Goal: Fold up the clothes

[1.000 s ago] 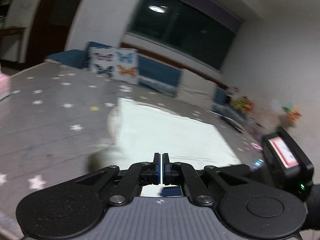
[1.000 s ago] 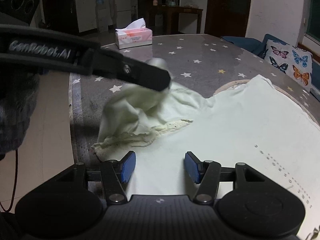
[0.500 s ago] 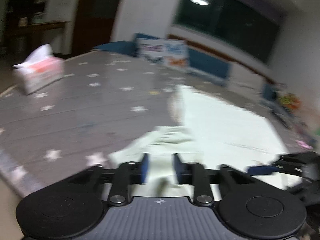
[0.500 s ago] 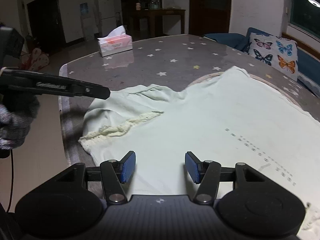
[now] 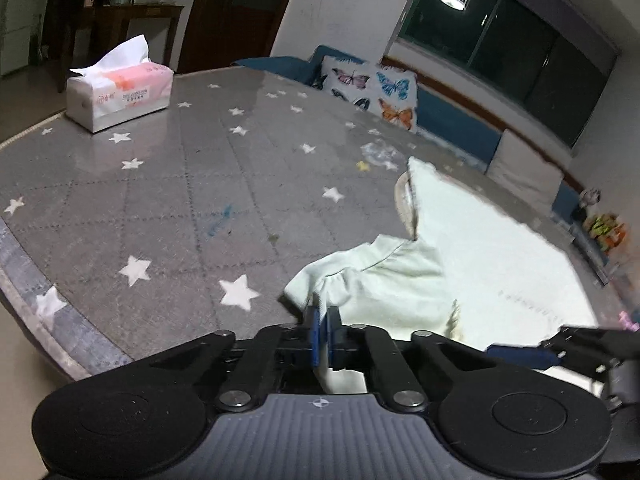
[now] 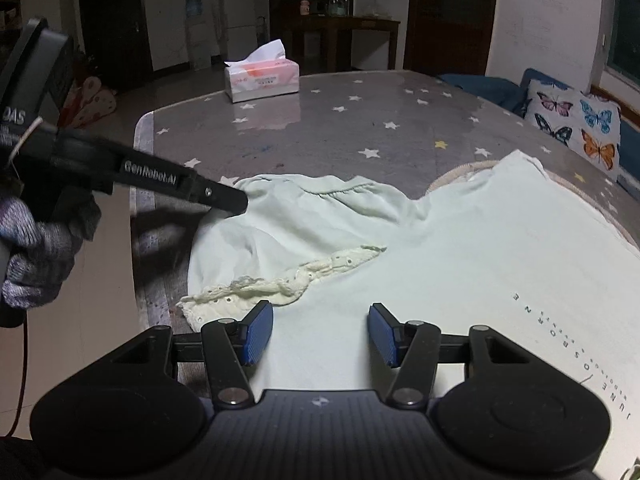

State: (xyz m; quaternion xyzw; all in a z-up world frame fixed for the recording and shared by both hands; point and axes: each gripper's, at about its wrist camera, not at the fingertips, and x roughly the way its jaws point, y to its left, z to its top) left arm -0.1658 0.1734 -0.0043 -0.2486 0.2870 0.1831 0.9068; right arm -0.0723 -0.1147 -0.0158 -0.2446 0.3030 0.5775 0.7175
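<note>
A pale green shirt [image 6: 460,248] with a lace-trimmed sleeve [image 6: 288,280] lies spread on the grey star-patterned table [image 6: 340,136]; it also shows in the left wrist view [image 5: 480,248]. My left gripper [image 5: 325,320] is shut on the edge of the sleeve [image 5: 360,276] near the table's front. It shows from the side in the right wrist view [image 6: 236,202], its tip on the sleeve's far edge. My right gripper [image 6: 320,330] is open and empty, hovering over the shirt's body beside the lace trim.
A tissue box [image 5: 120,84] stands at the table's far corner, also in the right wrist view [image 6: 262,78]. A butterfly cushion [image 5: 372,88] sits on a blue sofa behind the table. The table's front edge [image 5: 52,328] is close to my left gripper.
My left gripper let go of the lifted sleeve, opened, swung left and lower, and has shut on the sleeve's edge at the table. The sleeve now lies flat. My right gripper stayed open.
</note>
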